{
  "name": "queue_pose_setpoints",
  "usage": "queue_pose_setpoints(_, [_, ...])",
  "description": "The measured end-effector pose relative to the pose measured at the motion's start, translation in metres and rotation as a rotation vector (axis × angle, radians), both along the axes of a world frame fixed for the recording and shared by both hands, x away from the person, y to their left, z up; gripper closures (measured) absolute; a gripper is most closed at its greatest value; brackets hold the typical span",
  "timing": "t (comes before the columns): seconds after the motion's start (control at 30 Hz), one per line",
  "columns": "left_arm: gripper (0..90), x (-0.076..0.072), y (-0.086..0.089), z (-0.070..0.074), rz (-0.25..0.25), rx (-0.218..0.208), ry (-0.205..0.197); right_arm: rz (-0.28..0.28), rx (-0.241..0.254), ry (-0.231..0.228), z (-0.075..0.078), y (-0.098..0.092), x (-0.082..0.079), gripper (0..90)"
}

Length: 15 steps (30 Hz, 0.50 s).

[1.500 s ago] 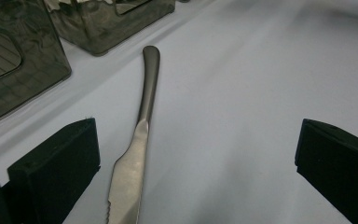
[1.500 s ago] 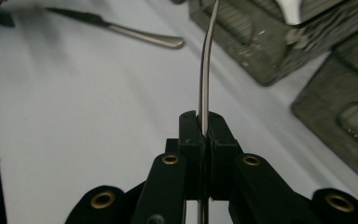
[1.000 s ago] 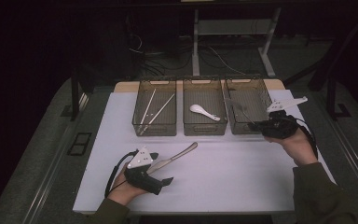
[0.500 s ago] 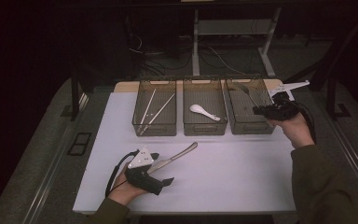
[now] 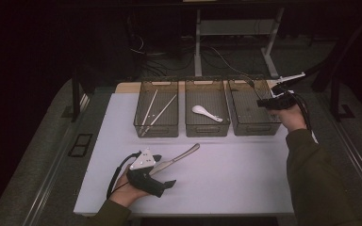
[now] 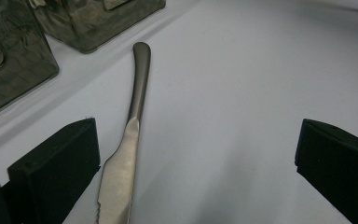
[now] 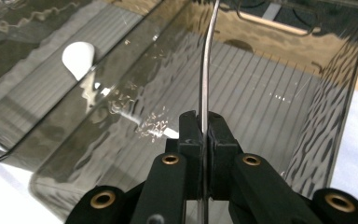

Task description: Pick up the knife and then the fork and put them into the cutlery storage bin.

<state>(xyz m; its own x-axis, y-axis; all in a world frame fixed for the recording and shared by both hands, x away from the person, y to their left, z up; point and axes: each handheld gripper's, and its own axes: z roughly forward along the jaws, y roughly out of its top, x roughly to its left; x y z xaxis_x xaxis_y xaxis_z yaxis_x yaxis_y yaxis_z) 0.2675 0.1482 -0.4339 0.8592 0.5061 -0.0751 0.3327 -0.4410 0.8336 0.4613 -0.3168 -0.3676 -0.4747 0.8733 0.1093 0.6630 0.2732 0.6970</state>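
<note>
right hand-held gripper (image 7: 204,140) clamped tight on a thin metal utensil (image 7: 205,70), edge-on so can't tell which kind; it's held over the right-hand bin (image 5: 252,123), utensil rising from the jaws above the bin floor; left hand-held gripper (image 6: 196,158) resting low on the white counter (image 5: 245,174), jaws wide apart, gripping nothing; table knife (image 6: 129,140) lies flat on the counter between them, close beside one jaw, handle pointing toward the bins; white spoon (image 5: 206,113) in middle bin; chopsticks (image 5: 154,112) in left bin

Knife (image 6: 133,140): brushed metal, serrated edge. Bins (image 5: 207,127): smoky clear plastic, glossy, ribbed floors. Spoon (image 5: 206,113): glossy white. Tabletop (image 5: 245,183): matt white.
</note>
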Motion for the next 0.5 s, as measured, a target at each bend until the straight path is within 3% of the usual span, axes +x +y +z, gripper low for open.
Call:
queue_pose_setpoints(0.17, [0.0, 0.000, 0.000, 0.000, -0.006, 0.002, 0.000, -0.013, -0.018, 0.034, -0.010, -0.001, 0.004, 85.9])
queue_pose_setpoints(0.2, [0.0, 0.000, 0.000, 0.000, -0.006, 0.002, 0.001, -0.020, -0.034, 0.030, -0.011, 0.000, 0.004, 82.6])
queue_pose_setpoints(0.23, [0.0, 0.000, 0.000, 0.000, -0.008, 0.006, 0.001, -0.030, -0.021, 0.022, -0.011, -0.001, 0.004, 73.6])
queue_pose_setpoints(0.27, [0.0, 0.000, -0.001, -0.001, -0.007, 0.005, 0.001, -0.036, -0.005, 0.019, -0.011, -0.002, 0.005, 71.4])
queue_pose_setpoints(0.4, [0.0, 0.003, -0.004, -0.001, -0.010, 0.018, 0.000, -0.010, -0.037, -0.001, -0.009, 0.000, 0.000, 62.0])
queue_pose_setpoints(0.5, [0.0, 0.009, -0.007, 0.000, 0.001, 0.042, -0.006, -0.001, -0.002, -0.036, -0.005, -0.001, -0.009, 52.8])
